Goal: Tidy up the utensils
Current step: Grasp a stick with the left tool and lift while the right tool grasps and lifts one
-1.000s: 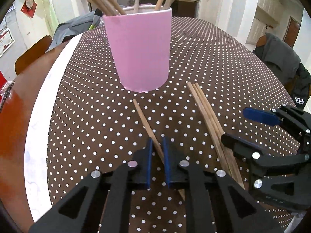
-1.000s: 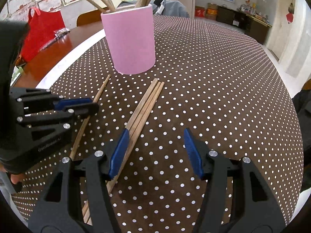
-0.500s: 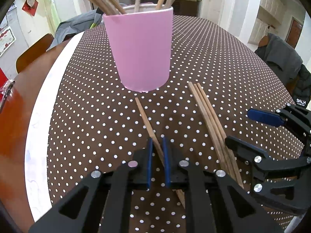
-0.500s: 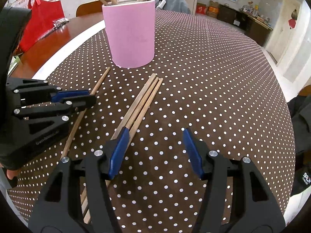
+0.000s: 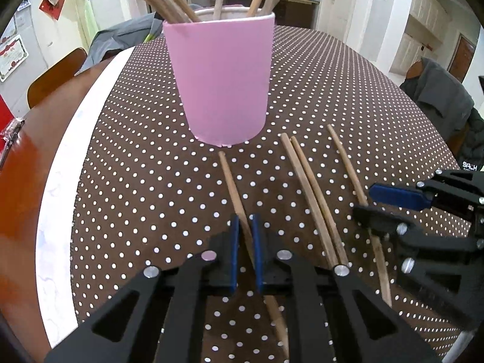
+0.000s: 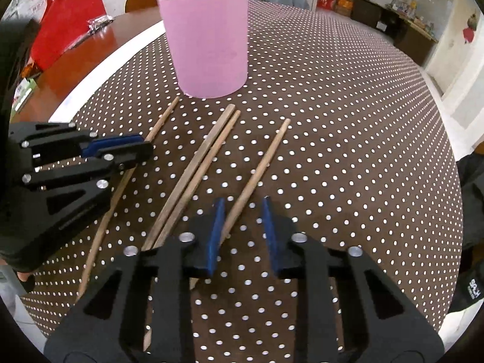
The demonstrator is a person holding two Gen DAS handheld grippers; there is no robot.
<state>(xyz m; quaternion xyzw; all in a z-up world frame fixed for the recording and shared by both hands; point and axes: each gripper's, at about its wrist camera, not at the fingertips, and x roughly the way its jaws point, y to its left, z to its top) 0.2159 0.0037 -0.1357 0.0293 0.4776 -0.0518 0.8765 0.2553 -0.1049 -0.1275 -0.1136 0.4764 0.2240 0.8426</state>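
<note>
A pink cup (image 5: 224, 84) (image 6: 208, 45) with several wooden chopsticks in it stands upright on the dotted cloth. Just in front of it lie loose chopsticks. My left gripper (image 5: 244, 236) (image 6: 145, 145) is shut on the leftmost chopstick (image 5: 230, 178) (image 6: 163, 118), which lies flat, its far tip near the cup's base. A pair of chopsticks (image 5: 308, 187) (image 6: 196, 169) lies side by side in the middle. My right gripper (image 6: 243, 227) (image 5: 390, 208) straddles the rightmost chopstick (image 6: 266, 154) (image 5: 348, 166). Its jaws are closing: the stick rests against the left pad, with a gap to the right pad.
The brown polka-dot cloth (image 5: 136, 181) has a white border, with bare red-brown table (image 5: 24, 166) beyond it on the left. A red bag (image 6: 66, 24) sits at the far left. A chair with a grey jacket (image 5: 438, 96) stands beyond the table's right edge.
The right gripper's jaws have narrowed from wide apart. One chopstick has come away from the bundle of three and now lies apart to the right, between those jaws. The left gripper keeps its grip.
</note>
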